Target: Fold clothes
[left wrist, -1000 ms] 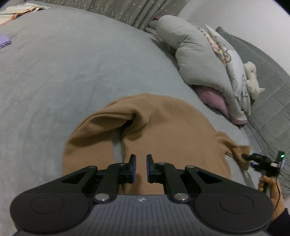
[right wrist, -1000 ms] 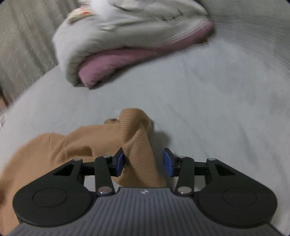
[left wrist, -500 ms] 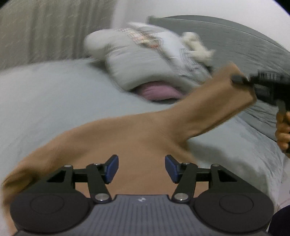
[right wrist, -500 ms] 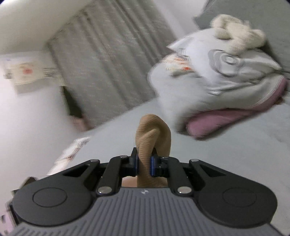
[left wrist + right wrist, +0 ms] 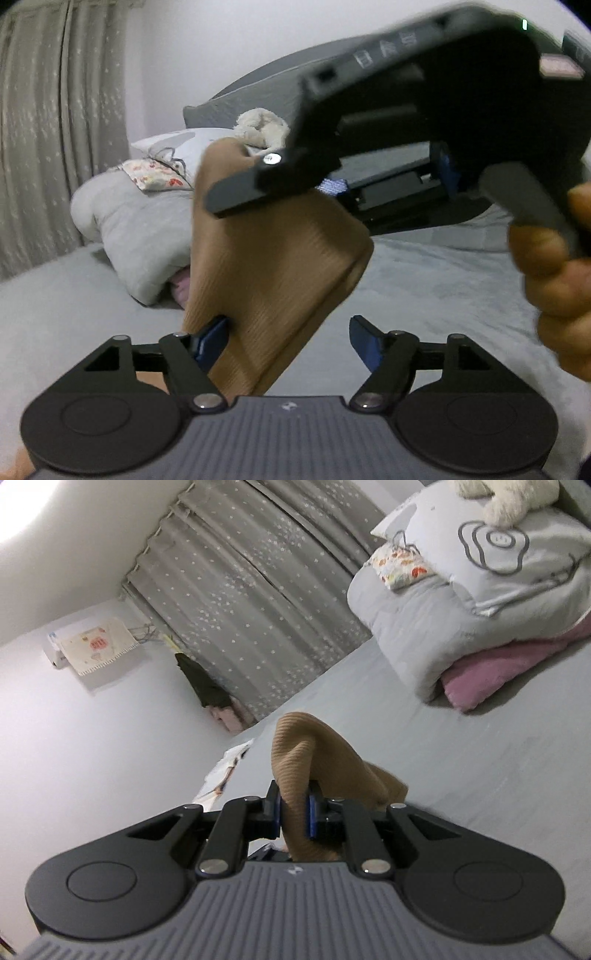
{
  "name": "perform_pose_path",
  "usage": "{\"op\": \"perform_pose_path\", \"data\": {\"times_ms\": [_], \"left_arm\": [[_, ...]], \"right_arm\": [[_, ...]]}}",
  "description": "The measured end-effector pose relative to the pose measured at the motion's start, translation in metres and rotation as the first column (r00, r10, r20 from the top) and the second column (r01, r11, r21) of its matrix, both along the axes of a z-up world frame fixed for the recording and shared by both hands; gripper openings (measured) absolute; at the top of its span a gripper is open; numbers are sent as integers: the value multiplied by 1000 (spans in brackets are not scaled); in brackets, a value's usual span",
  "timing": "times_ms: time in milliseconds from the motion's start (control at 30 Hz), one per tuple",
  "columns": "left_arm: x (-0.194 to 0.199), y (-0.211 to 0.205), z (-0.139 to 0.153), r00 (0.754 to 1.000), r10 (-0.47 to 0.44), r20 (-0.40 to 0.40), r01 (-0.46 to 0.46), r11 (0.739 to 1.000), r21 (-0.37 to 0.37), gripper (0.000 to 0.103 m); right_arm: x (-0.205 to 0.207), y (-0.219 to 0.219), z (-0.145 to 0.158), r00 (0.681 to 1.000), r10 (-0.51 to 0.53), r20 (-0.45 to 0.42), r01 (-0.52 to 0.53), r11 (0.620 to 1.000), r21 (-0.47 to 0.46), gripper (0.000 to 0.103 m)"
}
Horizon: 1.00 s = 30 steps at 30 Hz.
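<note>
Clearly the right claw (image 5: 294, 808) is clamped on a bunched fold of the tan ribbed sweater (image 5: 295, 760), the blue pads pressing the knit from both sides so a loop of it bulges up past the tips. In the left wrist view that same claw looms close overhead, with the person's hand (image 5: 554, 280) wrapped round its handle and the fabric hanging down from it in a slack, twisted sheet. The left claw (image 5: 290, 341) stands with its jaws wide — they have just been opening — and the sweater (image 5: 273, 266) drapes between them, brushing the left pad while the other pad is well clear, so nothing is pinched there. The garment is lifted off the grey bed (image 5: 480, 775), near the pile of quilt and pillows (image 5: 461, 602) by the curtain (image 5: 240, 602). It looks soft, light and stretchy — it will sag and bunch wherever it is unsupported, and a shallow bite may slip off the ribbing. I judge the best hold for the free claw is a firm pinch on a hem edge or shoulder seam, well apart from the held end, so the cloth can be drawn flat.
</note>
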<state>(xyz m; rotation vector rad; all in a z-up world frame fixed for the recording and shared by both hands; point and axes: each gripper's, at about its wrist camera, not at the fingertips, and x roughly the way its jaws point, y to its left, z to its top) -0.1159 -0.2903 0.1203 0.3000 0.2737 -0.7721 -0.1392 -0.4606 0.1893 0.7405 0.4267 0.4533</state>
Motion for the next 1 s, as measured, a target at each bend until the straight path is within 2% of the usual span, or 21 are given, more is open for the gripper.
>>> {"op": "perform_pose_path", "data": {"times_ms": [33,67,100,133,167,200,300,367,400,433,500,600,633,700,800,900,1000], "left_arm": [[1,-2,1,1000,21,4,-21,1000,0,72],[2,-4,3,999,42,7,-42,999,-1,64],[4,-2,6,998,56,-5,-56,998,-8,38],[6,-1,9,997,69,-19,-69,997,-15,24],[9,1,13,996,82,-32,-83,996,-23,11],[11,3,16,994,95,-46,-96,995,-30,8],[12,19,35,991,127,-40,-130,990,-63,5],[12,35,55,986,169,-18,-170,981,-94,5],[13,39,61,984,179,-20,-180,977,-111,5],[16,51,76,979,203,-31,-205,966,-159,5],[22,71,107,973,227,-44,-231,938,-260,4],[30,85,145,969,239,-60,-245,916,-317,4],[32,90,161,970,235,-64,-243,908,-340,4],[29,94,176,968,244,-62,-250,906,-343,4],[34,107,199,963,247,-106,-269,889,-370,4],[42,123,230,965,207,-163,-259,861,-438,4],[37,121,278,972,173,-159,-227,867,-445,4]], "right_arm": [[0,0,0,1000,2,4,-2,1000,5,16],[-2,0,2,1000,4,10,-4,1000,8,16],[-2,-1,3,1000,5,12,-5,1000,12,16],[-2,-1,3,1000,3,14,-3,1000,17,16],[-4,-1,3,1000,1,17,-2,1000,23,16],[-5,-2,4,1000,6,25,-7,999,33,16],[-10,-4,7,997,30,72,-35,996,76,16],[-12,-7,10,992,45,118,-59,991,120,23],[-13,-9,11,989,47,138,-66,988,140,35],[-16,-10,12,987,41,156,-65,987,150,50],[-21,-15,13,983,13,183,-44,986,162,66],[-21,-26,6,981,-30,192,-7,982,190,69],[-19,-31,0,983,-54,175,22,983,183,69],[-13,-37,-13,988,-95,126,76,986,149,69],[7,-50,-52,988,-149,-52,155,975,161,69],[23,-52,-79,976,-151,-159,178,969,171,69],[38,-45,-102,962,-118,-246,167,967,191,69]]}}
